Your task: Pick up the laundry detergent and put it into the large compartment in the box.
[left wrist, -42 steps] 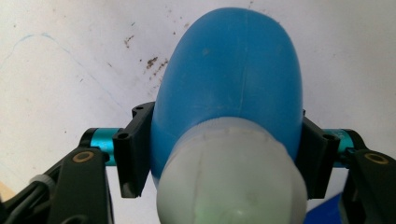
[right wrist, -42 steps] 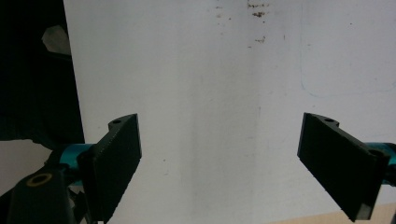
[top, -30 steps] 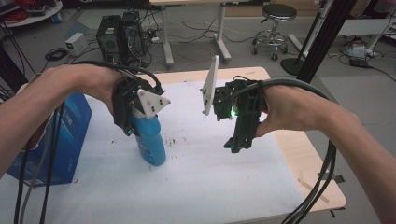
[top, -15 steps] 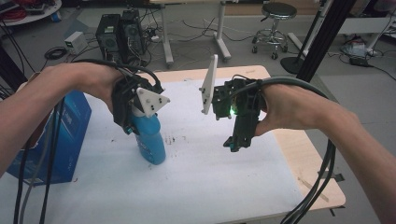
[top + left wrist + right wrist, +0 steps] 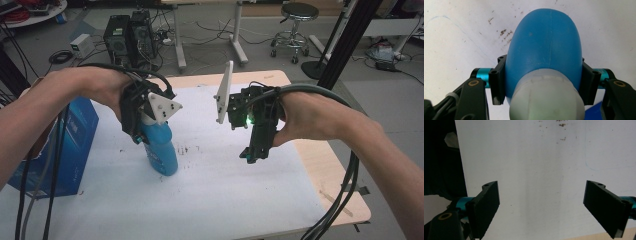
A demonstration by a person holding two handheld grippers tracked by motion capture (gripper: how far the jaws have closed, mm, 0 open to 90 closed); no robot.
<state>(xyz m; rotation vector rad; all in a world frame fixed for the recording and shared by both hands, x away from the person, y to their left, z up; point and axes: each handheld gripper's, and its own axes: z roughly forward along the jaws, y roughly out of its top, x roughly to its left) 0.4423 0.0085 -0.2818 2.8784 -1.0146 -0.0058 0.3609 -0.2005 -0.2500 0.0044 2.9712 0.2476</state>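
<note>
A: High view, item one: left gripper (image 5: 145, 131), jaws clamped on the blue bottle (image 5: 161, 150), which stands on the white table (image 5: 210, 190) directly beneath it.
B: Item two: right gripper (image 5: 254, 152), jaws wide, empty, bottle well apart.

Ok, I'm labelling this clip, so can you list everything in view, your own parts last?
blue bottle: 1, blue with a pale cap, upright on the sheet, left of middle
blue box: 1, blue, at the table's left edge
white sheet: 1, white with dark specks, covering most of the table
table: 1, light wood
computer towers: 2, black, on the floor behind the table
stool: 1, dark seat, floor at back right
left gripper: 1, black, clamped on the blue bottle just below its cap
right gripper: 1, black, jaws apart above the white sheet
</note>
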